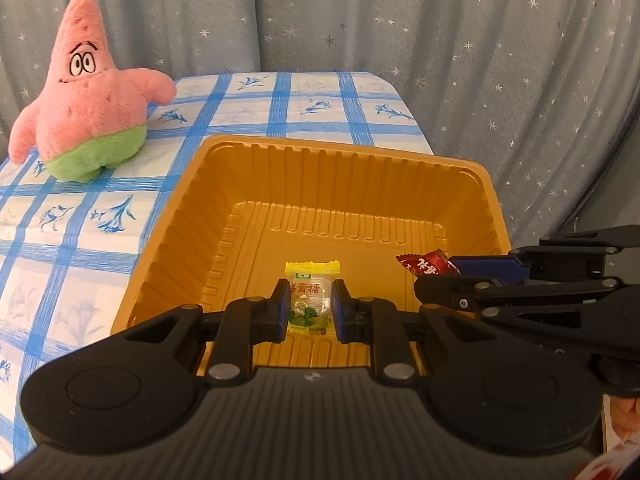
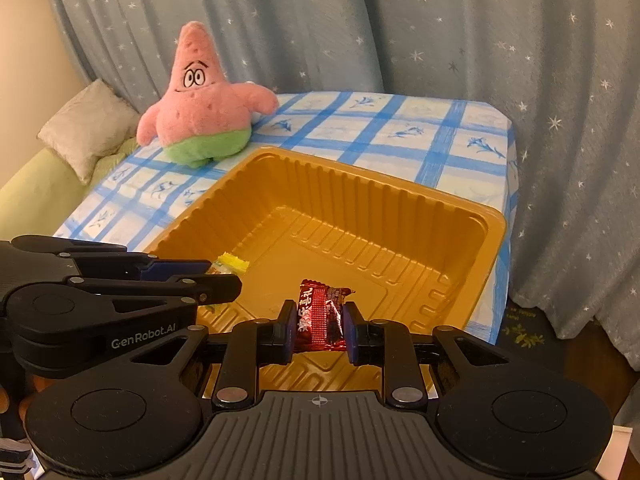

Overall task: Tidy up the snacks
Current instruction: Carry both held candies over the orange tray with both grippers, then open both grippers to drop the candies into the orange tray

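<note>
A deep orange plastic tray stands on the blue-checked tablecloth, its floor bare. My left gripper is shut on a yellow-green wrapped candy and holds it over the tray's near side. My right gripper is shut on a dark red wrapped candy, also above the tray's near part. In the left wrist view the right gripper comes in from the right with the red candy. In the right wrist view the left gripper enters from the left with the yellow candy.
A pink and green star-shaped plush toy stands on the tablecloth behind the tray to the left. Grey star-patterned curtains hang behind the table. A cushion lies on a pale green couch left of the table.
</note>
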The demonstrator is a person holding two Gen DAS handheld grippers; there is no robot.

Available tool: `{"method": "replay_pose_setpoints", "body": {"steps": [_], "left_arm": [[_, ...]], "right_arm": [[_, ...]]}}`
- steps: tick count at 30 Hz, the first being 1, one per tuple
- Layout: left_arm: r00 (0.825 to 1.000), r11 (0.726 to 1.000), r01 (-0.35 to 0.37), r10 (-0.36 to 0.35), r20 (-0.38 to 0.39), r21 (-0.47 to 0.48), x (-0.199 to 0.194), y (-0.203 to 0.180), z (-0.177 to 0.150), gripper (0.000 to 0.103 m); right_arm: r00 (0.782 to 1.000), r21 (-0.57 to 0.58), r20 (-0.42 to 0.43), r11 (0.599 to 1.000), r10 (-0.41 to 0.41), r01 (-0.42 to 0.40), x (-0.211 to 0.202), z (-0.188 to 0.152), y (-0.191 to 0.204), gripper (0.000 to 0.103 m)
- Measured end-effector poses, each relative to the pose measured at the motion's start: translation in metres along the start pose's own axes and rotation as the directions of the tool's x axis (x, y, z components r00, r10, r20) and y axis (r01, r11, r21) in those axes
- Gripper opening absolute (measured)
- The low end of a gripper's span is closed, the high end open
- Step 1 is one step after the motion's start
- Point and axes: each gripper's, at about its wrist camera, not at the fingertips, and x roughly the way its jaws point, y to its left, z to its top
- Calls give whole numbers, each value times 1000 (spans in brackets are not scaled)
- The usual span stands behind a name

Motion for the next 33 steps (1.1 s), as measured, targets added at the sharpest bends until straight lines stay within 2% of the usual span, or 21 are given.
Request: {"method": "replay_pose_setpoints", "body": {"steps": [9, 20, 25, 27, 28, 29, 33], "left_arm": [[1000, 1000, 8, -9, -8, -27, 6, 8, 2, 20], [1000, 996, -14, 15, 10, -83, -15, 30, -5, 20], [1000, 994, -20, 22, 17, -106, -27, 33, -11, 23], [999, 993, -24, 26, 21, -117, -33, 34, -14, 28], [999, 992, -25, 28, 24, -125, -36, 34, -17, 29], [999, 991, -24, 28, 26, -134, -39, 34, -19, 29], [999, 986, -36, 41, 26, -162, -57, 31, -33, 29]], "right_arm": [[1000, 12, -7, 1000, -2, 2, 2, 1, -2, 25], [1000, 16, -11, 1000, 14, -14, 8, 5, 2, 25], [999, 1, 22, 999, 44, -44, 8, 8, 10, 26], [998, 3, 22, 999, 51, -51, 8, 8, 11, 34], [998, 2, 25, 998, 56, -56, 6, 7, 11, 46], [998, 0, 32, 998, 58, -58, 3, 5, 12, 53], [997, -19, 19, 997, 73, -72, -13, -6, 14, 55]]}}
